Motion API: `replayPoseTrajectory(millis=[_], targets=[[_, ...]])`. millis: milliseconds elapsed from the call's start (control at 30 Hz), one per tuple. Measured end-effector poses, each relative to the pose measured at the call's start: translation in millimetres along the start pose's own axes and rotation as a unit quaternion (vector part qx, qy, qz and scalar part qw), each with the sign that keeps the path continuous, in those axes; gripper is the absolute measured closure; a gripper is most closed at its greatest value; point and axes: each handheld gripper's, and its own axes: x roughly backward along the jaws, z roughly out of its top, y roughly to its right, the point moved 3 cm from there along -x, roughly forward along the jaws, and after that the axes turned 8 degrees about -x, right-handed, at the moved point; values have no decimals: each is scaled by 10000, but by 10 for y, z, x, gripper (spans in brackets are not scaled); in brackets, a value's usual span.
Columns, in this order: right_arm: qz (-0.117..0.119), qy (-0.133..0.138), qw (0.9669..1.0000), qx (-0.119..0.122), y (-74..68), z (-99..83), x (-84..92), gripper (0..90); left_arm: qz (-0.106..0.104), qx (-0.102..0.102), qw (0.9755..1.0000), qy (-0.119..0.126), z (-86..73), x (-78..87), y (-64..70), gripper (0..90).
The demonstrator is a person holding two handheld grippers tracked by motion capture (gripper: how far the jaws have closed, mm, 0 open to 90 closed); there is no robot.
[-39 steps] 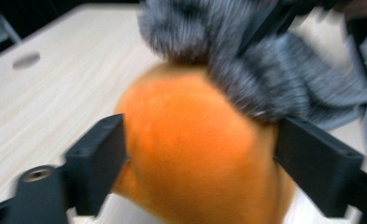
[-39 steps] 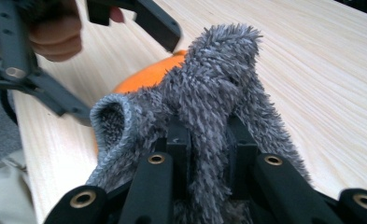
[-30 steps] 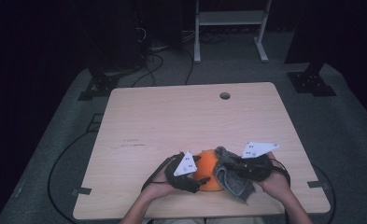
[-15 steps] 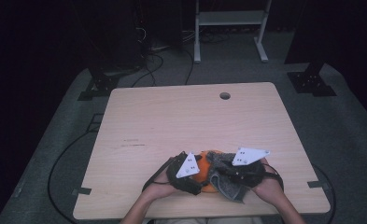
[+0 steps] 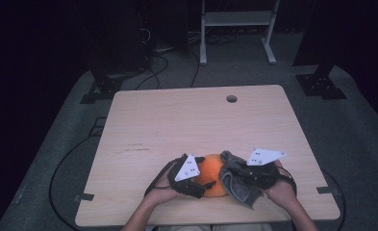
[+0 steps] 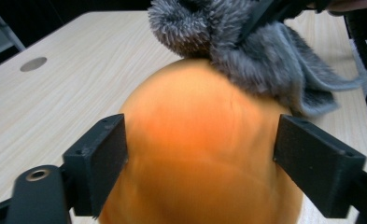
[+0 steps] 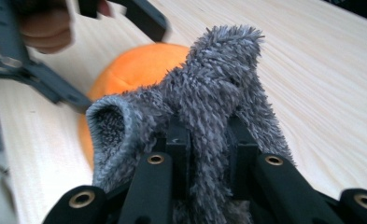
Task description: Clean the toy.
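Round orange ball (image 5: 210, 174) at the table's near edge — fluffy grey cloth (image 5: 234, 180) bunched against its right side.

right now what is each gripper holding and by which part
The right gripper is shut on the grey fluffy cloth, pinching a bunched fold of it. The left gripper straddles the orange ball at its sides; whether its pads press cannot be told.

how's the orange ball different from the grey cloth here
The ball is smooth, round and bright orange; the cloth is shaggy, grey and bunched into folds. The ball sits between the left gripper jaws; the cloth is pinched tight in the right gripper. The ball rests on the table; the cloth hangs from its gripper and drapes against the ball. Both lie at the table's near edge.
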Motion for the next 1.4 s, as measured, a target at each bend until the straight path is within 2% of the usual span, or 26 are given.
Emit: replayPoseTrajectory(millis=[67,167,233,300,333,367,400,433,500,600,633,667,733,800,867,933,967,1000,1033,1100,1133,1167,1300,1333,1367,1400], targets=[[6,-21,10000,33,-1,-6,-18,737,-58,51,9999,-73,-39,4,-21,233],[184,-52,9993,-322,134,-84,-44,734,-102,191,9997,-113,-85,11,-53,249],[47,-214,9983,-537,262,-179,-68,733,-126,234,9995,-163,-114,21,-73,251],[28,-323,9963,-801,357,-274,-60,737,-154,274,9993,-215,-143,34,-94,252],[28,-323,9963,-801,357,-274,-60,737,-154,274,9993,-215,-143,34,-94,252],[122,-121,9966,-811,323,-210,-18,737,-156,281,9992,-216,-147,32,-95,252],[122,-121,9966,-811,323,-210,-18,737,-162,286,9992,-212,-149,32,-98,252],[353,133,9966,-739,250,-117,9,736,-161,266,9993,-204,-155,33,-100,252],[464,185,9962,-711,215,-89,5,736,-159,251,9993,-219,-159,36,-98,252],[448,75,9970,-632,194,-125,-87,731,-165,248,9993,-235,-170,41,-98,252],[396,-67,9962,-774,273,-183,-104,729,-165,247,9993,-243,-170,40,-98,252],[396,-67,9962,-774,273,-183,-104,729,-164,252,9992,-246,-170,41,-99,252],[191,-260,9957,-873,358,-251,-100,735,-184,284,9992,-229,-177,47,-102,252],[196,-262,9947,-972,382,-283,-73,738,-208,319,9991,-205,-180,43,-101,250],[287,-47,9955,-902,339,-217,-14,738,-206,360,9990,-185,-176,32,-96,250],[544,203,9947,-849,271,-128,29,737,-214,345,9990,-191,-173,30,-94,250],[577,156,9955,-731,230,-109,-1,735,-230,379,9988,-189,-182,37,-102,250],[577,156,9955,-731,230,-109,-1,735,-230,379,9988,-189,-182,37,-102,250],[519,-12,9962,-693,229,-180,-76,730,-264,421,9987,-147,-184,37,-104,249],[477,-35,9962,-731,250,-218,-98,729,-262,436,9986,-137,-179,31,-102,248],[413,-99,9961,-774,270,-246,-104,730,-261,426,9987,-133,-174,26,-101,247],[175,-325,9969,-695,311,-303,-108,731,-264,422,9987,-147,-173,30,-103,246],[26,-593,9948,-823,400,-381,-115,739,-304,428,9985,-183,-168,37,-105,244],[78,-509,9948,-874,408,-361,-88,741,-307,411,9985,-204,-161,35,-104,242],[264,-110,9948,-976,383,-249,-13,742,-352,403,9984,-173,-155,21,-91,243],[419,82,9942,-991,352,-188,14,742,-352,403,9984,-173,-155,21,-91,243]])
